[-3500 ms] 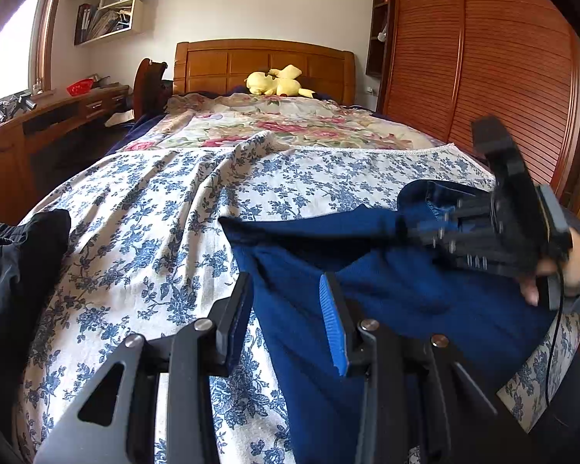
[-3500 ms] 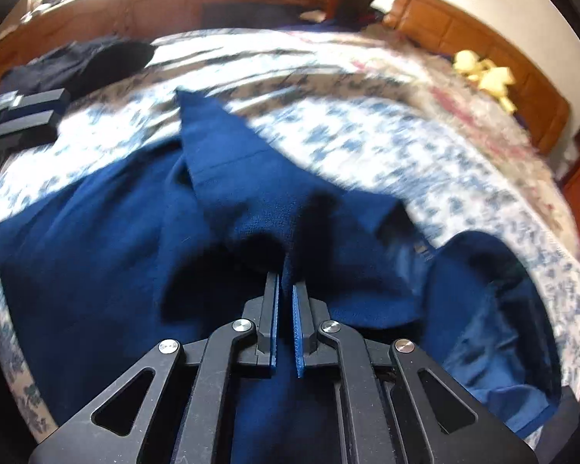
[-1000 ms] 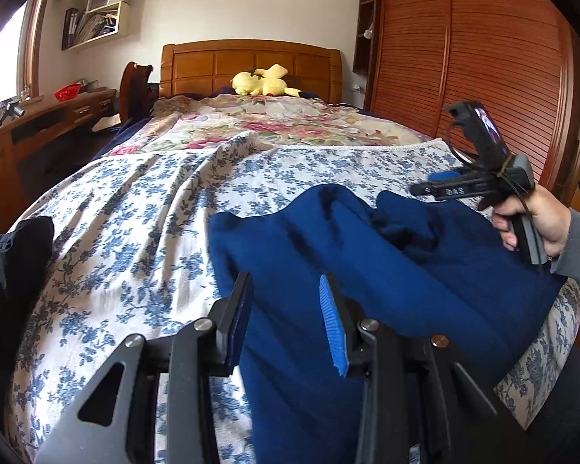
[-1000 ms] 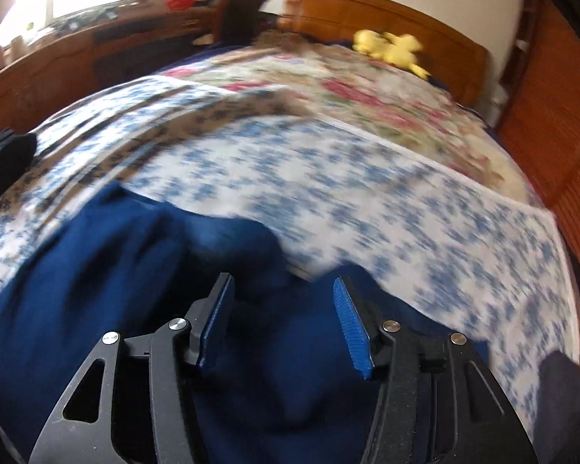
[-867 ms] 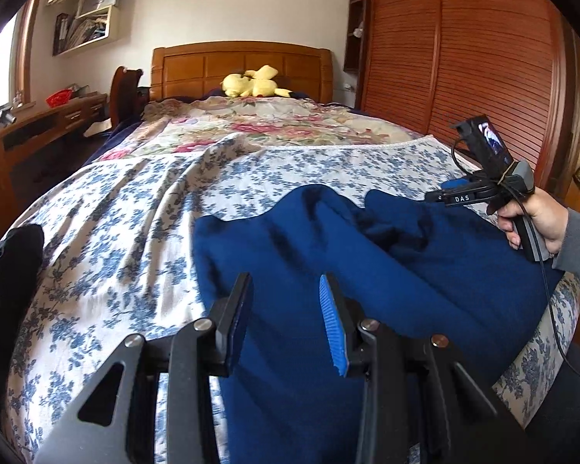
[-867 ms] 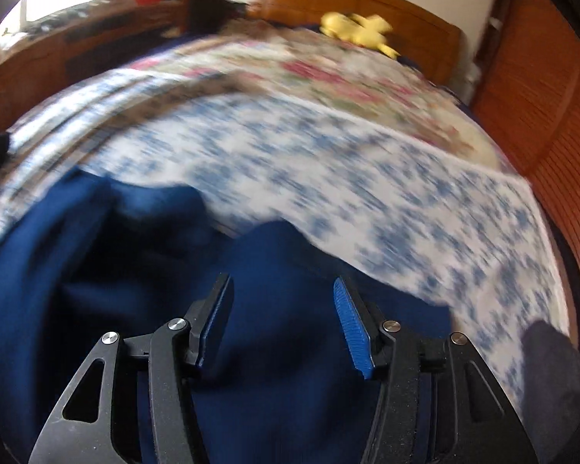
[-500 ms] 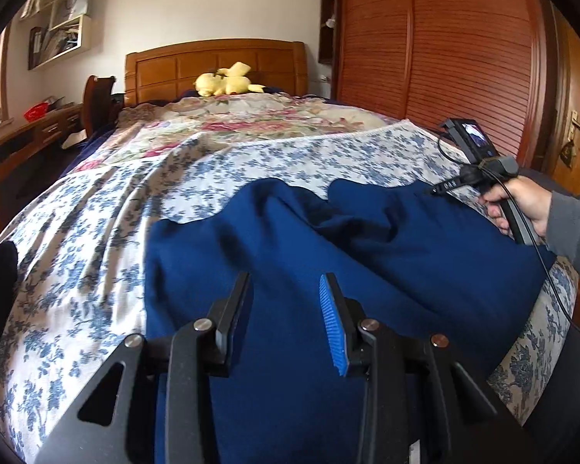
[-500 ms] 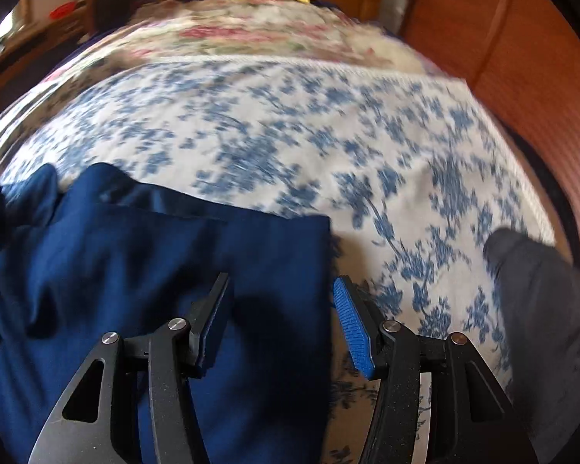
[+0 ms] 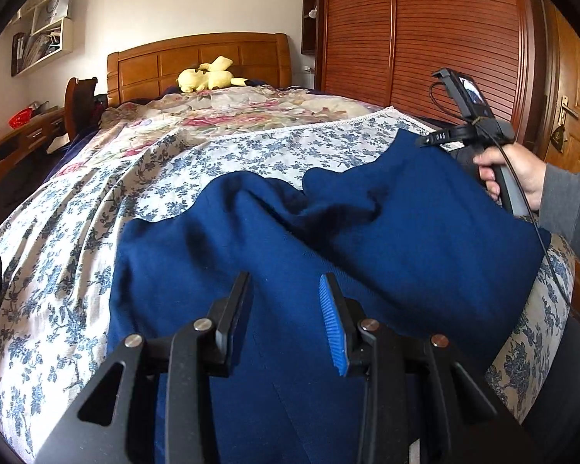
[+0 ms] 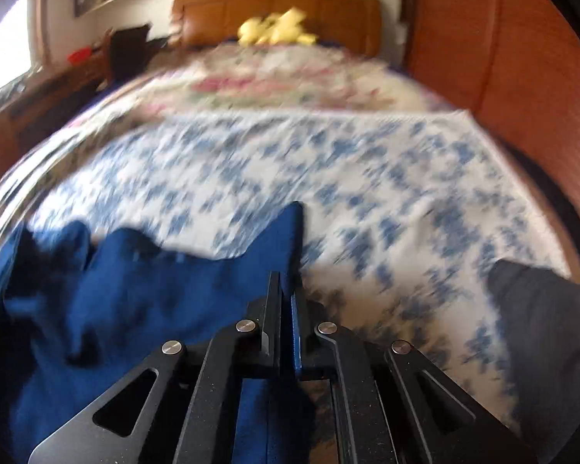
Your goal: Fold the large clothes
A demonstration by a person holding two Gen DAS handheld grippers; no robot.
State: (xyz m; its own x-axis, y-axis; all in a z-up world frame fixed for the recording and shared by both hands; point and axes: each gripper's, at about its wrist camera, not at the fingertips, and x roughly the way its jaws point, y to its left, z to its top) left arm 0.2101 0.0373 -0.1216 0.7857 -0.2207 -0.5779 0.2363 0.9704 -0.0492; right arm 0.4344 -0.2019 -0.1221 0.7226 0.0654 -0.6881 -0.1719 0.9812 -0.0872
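The blue garment (image 9: 367,255) lies rumpled across the near end of the bed, on a blue-flowered white sheet (image 9: 77,270) that gives way to a rose-patterned quilt (image 9: 228,112) further up. At the wooden headboard (image 9: 197,62) sits a yellow plush toy (image 9: 208,75) (small but bright). Slatted wooden wardrobe doors (image 9: 444,38) fill the right wall; a desk (image 9: 15,135) runs along the left. The left gripper (image 9: 286,294) hovers over the cloth, fingers apart and empty. The right gripper (image 10: 286,294) has clamped on the garment's right-hand edge.
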